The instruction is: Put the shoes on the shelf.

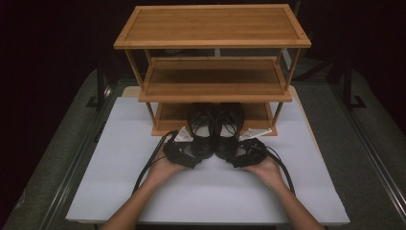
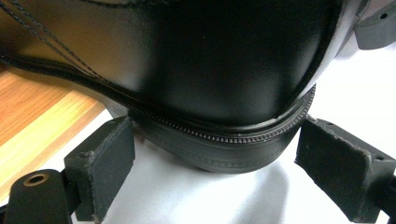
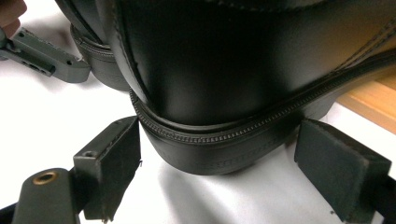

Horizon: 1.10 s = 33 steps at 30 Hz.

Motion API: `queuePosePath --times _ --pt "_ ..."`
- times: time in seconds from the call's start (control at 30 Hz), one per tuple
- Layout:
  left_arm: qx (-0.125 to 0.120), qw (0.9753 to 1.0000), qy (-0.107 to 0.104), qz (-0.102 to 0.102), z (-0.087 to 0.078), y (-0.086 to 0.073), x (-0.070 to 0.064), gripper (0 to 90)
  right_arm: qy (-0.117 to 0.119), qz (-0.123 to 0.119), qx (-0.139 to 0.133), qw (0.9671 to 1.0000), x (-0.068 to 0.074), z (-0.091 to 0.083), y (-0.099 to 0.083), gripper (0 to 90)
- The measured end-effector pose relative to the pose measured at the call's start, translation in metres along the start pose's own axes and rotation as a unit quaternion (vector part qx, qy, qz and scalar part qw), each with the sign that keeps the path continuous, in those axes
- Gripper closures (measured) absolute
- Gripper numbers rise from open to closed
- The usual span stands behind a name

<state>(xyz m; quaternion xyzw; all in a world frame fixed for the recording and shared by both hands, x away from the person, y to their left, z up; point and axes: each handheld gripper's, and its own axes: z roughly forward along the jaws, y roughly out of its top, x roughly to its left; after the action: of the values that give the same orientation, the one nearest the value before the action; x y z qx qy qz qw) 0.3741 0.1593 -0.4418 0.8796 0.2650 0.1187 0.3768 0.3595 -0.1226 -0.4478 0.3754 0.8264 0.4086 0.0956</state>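
Straddling each heel with jaws spread, the left gripper [image 1: 191, 154] and right gripper [image 1: 242, 154] face 2 black shoes [image 1: 215, 129] straight ahead, toes lying away on the rack's bottom shelf [image 1: 165, 115], each gripper nearest its own shoe.

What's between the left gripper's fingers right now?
The heel of the left shoe sits between the left gripper fingers, untouched, in the left gripper view.
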Motion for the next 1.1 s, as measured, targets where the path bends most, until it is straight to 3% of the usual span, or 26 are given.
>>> queuePosePath --times 0.33,0.57,0.7,1.1 --pt "-0.019 0.9996 -0.009 -0.016 0.001 0.013 0.016 11.3 0.019 0.02 -0.012 0.9995 -0.016 -0.002 0.015 14.6" --pt "-0.012 0.9997 -0.005 -0.019 0.008 0.025 0.032 11.3 0.021 0.034 -0.016 0.9991 -0.031 0.007 0.024 14.5" --pt "-0.012 0.9997 -0.001 -0.021 0.013 0.03 0.039 11.3 0.018 0.038 -0.019 0.9989 -0.039 0.012 0.031 14.5" --pt "0.002 0.9996 0.021 -0.02 0.034 0.035 0.059 11.3 -0.016 0.014 -0.013 0.9997 -0.053 0.032 0.044 14.4"
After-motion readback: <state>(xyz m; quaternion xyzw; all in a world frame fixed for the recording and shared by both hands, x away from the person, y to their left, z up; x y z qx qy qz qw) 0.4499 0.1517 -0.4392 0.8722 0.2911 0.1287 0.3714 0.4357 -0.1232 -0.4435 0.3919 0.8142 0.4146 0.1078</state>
